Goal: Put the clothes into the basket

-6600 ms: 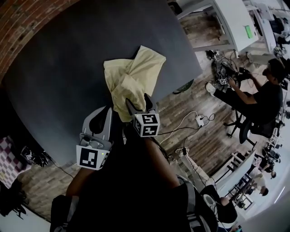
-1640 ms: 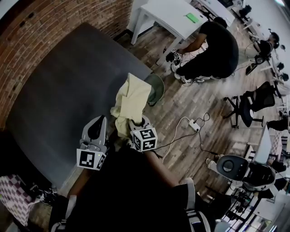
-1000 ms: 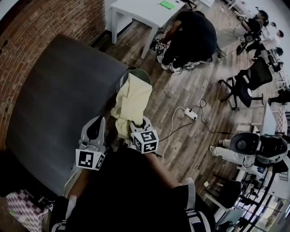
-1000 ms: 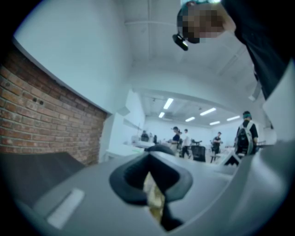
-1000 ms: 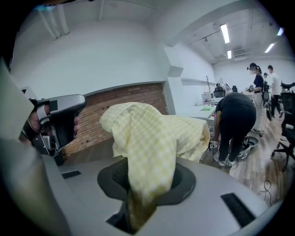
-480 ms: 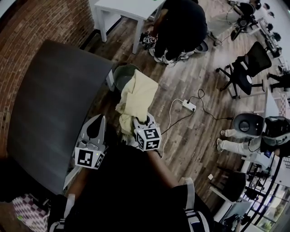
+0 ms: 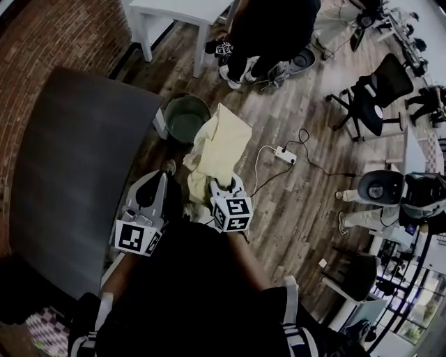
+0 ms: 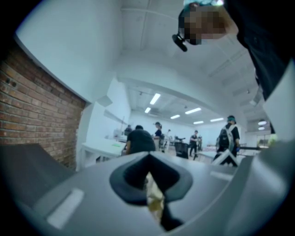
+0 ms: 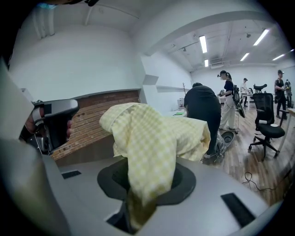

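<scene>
A pale yellow checked cloth [image 7: 217, 148] hangs in the air beyond the dark table's edge, over the wooden floor. My right gripper [image 7: 224, 185] is shut on its lower end; in the right gripper view the cloth [image 9: 152, 133] bunches up out of the closed jaws [image 9: 144, 184]. My left gripper [image 7: 162, 180] sits just left of the cloth, jaws together. In the left gripper view a thin yellow scrap [image 8: 154, 199] shows pinched in the seam of the left gripper [image 8: 150, 162]. The round grey-green basket [image 7: 185, 118] stands on the floor, just left of the cloth's top.
The dark table [image 7: 63, 153] fills the left, with a brick wall [image 7: 56, 28] behind it. A person [image 7: 268, 28] crouches beside a white table [image 7: 174, 10] past the basket. A power strip with cables [image 7: 283, 152] lies on the floor to the right, and an office chair [image 7: 373, 104] stands farther off.
Both grippers have carried the cloth rightward off the table and over the floor. The basket has come into full view and now lies right beside the hanging cloth.
</scene>
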Action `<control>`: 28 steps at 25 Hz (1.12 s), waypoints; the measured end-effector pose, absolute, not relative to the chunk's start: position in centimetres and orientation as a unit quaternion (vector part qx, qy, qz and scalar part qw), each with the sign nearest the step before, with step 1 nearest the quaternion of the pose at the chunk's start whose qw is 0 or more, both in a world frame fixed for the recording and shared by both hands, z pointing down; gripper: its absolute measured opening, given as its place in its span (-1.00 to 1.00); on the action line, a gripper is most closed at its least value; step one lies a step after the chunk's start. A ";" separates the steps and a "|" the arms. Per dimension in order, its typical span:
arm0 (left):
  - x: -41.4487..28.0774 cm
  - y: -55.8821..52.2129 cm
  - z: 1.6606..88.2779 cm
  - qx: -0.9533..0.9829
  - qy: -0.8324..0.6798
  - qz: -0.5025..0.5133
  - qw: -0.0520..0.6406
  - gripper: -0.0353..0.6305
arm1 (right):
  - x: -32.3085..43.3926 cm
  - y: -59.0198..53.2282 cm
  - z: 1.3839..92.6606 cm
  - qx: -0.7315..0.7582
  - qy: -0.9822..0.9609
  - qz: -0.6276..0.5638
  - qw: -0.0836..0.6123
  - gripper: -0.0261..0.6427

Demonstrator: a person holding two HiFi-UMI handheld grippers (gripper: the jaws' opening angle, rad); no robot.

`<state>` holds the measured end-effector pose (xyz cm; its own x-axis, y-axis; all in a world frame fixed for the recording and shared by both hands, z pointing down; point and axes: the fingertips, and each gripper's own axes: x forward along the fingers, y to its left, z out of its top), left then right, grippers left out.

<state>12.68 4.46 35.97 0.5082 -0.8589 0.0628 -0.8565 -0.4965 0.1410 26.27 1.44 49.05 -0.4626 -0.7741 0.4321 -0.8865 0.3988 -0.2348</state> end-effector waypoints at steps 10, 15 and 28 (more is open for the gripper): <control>12.3 -1.0 35.7 0.875 -0.479 -0.007 0.072 -0.88 | 26.8 -3.0 48.9 0.519 -0.815 0.225 0.126 -0.62; 11.4 -4.7 35.6 0.879 -0.471 -0.009 0.076 -0.88 | 26.4 -5.7 48.9 0.530 -0.806 0.229 0.131 -0.62; 8.5 -14.9 36.7 0.890 -0.445 -0.016 0.104 -0.88 | 23.5 -13.9 48.2 0.552 -0.789 0.232 0.139 -0.62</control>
